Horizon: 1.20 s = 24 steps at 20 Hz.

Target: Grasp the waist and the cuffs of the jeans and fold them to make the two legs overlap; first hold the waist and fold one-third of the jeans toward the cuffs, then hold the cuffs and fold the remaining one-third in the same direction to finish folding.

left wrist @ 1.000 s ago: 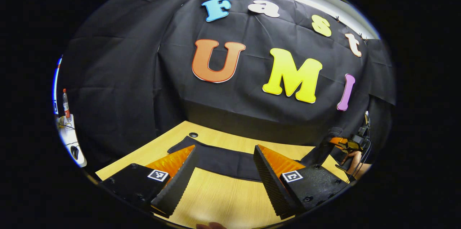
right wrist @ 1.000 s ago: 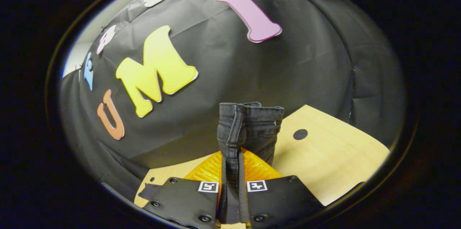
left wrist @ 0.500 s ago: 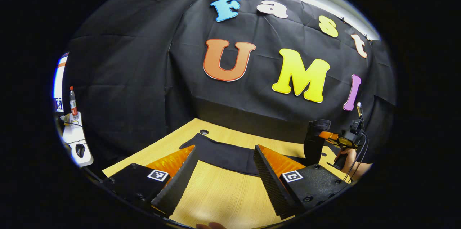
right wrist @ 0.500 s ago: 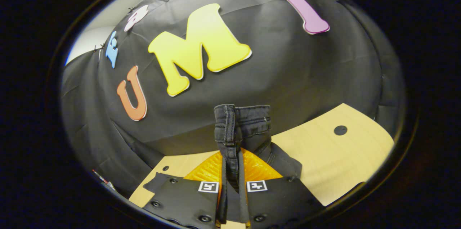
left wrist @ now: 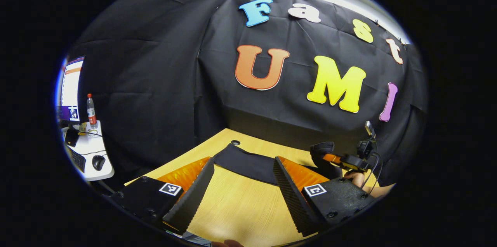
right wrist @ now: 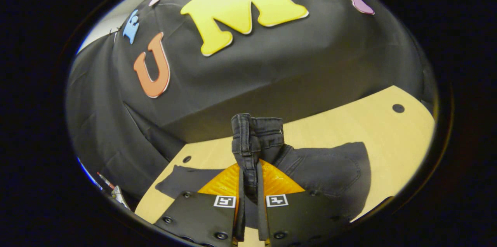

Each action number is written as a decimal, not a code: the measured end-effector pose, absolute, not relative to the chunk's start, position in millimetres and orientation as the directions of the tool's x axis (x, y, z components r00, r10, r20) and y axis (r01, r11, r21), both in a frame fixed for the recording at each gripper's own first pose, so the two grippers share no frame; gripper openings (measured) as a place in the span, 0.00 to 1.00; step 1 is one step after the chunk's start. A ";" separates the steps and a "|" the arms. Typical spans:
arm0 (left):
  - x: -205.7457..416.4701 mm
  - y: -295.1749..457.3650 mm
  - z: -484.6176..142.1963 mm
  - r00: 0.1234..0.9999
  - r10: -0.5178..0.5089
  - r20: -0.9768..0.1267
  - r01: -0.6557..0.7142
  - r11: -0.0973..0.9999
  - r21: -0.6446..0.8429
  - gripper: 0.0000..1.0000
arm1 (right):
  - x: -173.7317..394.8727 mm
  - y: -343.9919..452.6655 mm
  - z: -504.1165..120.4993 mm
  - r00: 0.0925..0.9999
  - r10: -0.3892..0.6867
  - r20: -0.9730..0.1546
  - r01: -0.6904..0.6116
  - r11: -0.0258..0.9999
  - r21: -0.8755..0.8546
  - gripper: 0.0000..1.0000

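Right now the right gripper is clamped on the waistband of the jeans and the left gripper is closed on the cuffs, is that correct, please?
Not quite. The left gripper is open over the bare table, short of the cuffs, as the left gripper view shows. The right gripper is indeed clamped on the waistband.

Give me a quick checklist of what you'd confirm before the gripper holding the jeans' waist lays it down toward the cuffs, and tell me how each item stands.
1. Right gripper clamped on the waist: ok, both fingers press the denim bunched between them.
2. Jeans lie flat on the table: ok for the seat part in the right gripper view; the rest cannot be judged.
3. Left gripper free for the cuffs: ok, open, holding nothing.
4. Cuff end within the left gripper's reach: ok, it lies just ahead of the open fingers.
5. Two legs overlap evenly: cannot tell.
6. Fold lands at one-third: cannot tell yet.
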<state>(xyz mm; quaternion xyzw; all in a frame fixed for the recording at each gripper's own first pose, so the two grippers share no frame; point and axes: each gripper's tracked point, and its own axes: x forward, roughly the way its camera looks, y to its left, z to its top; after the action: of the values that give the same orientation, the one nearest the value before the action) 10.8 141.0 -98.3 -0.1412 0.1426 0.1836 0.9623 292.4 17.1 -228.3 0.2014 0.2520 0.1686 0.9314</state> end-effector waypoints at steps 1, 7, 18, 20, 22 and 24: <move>9.6 142.1 -98.7 0.890 0.316 -0.327 -0.397 0.891 -0.220 0.99 | 289.5 23.8 -237.8 0.809 0.414 -0.417 -0.212 0.868 0.449 0.14; 7.3 143.6 -97.2 0.889 0.319 -0.328 -0.403 0.886 -0.231 0.98 | 274.1 49.5 -282.2 0.807 0.365 -0.464 -0.221 0.916 0.335 0.14; 8.3 140.5 -99.0 0.890 0.314 -0.331 -0.402 0.882 -0.245 0.98 | 257.3 71.0 -336.7 0.761 0.353 -0.544 -0.232 0.932 0.280 0.23; 13.5 139.2 -103.1 0.893 0.301 -0.334 -0.390 0.888 -0.242 0.99 | 253.0 78.0 -335.6 0.744 0.388 -0.545 -0.260 0.918 0.299 0.33; 24.3 136.6 -109.4 0.897 0.283 -0.341 -0.372 0.898 -0.236 0.99 | 246.2 89.7 -329.6 0.714 0.451 -0.536 -0.310 0.889 0.337 0.60; 37.0 133.8 -114.7 0.900 0.261 -0.348 -0.355 0.903 -0.241 0.99 | 238.9 90.9 -324.2 0.707 0.457 -0.540 -0.333 0.888 0.317 0.87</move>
<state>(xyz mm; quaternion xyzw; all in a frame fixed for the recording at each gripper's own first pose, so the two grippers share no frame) 37.0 133.8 -114.7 -0.1511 0.1557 0.1597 0.9630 238.9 90.9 -324.2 0.0985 0.3168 0.2151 0.9185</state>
